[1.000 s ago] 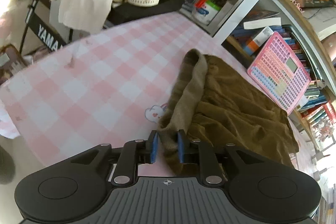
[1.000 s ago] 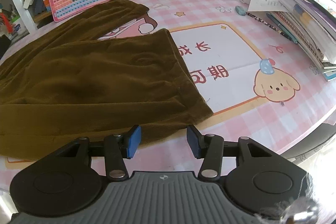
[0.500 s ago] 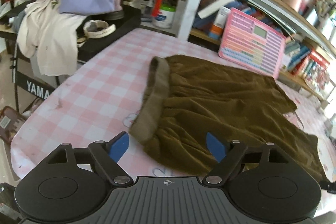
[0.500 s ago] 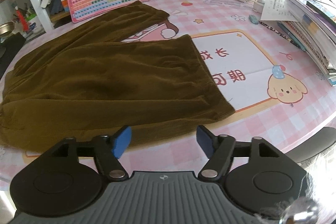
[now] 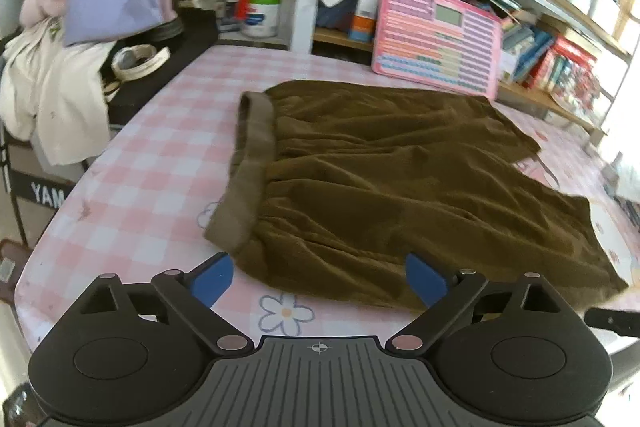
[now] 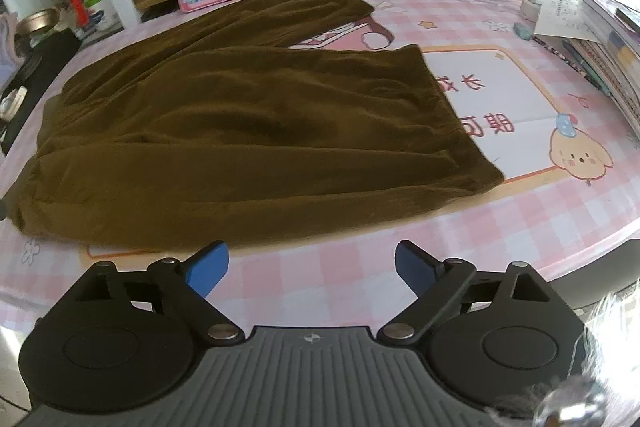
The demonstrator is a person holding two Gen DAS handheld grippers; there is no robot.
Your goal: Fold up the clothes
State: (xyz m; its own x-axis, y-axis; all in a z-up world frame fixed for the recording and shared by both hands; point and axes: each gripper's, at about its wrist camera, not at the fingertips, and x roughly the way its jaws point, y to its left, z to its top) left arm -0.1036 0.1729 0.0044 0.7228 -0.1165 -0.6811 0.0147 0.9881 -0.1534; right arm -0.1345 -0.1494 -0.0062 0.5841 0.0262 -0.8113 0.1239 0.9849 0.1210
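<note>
- While hovering just above the near table edge in the left wrist view, left gripper [image 5: 318,277] spread wide with blue pads [image 5: 212,277] clear of cloth, grasping nothing.
- Spread flat just beyond: brown corduroy trousers [image 5: 400,187], lighter ribbed waistband [image 5: 250,163] at the left end, legs running off to the right; laid out smooth, probably so a fold can start cleanly.
- Underneath, pink-and-white checked tablecloth [image 5: 140,167]; far behind, pink toy keyboard panel [image 5: 436,37] propped against the shelves, out of the way.
- Seen from the right wrist view, right gripper [image 6: 310,267] likewise splayed and empty, near the table edge, just short of the cloth.
- Same trousers [image 6: 240,131], two legs fanned apart with hems at the right, near leg ending close to the puppy print [image 6: 580,155].
- Likely poised one at each end for gripping waist and hem together.
</note>
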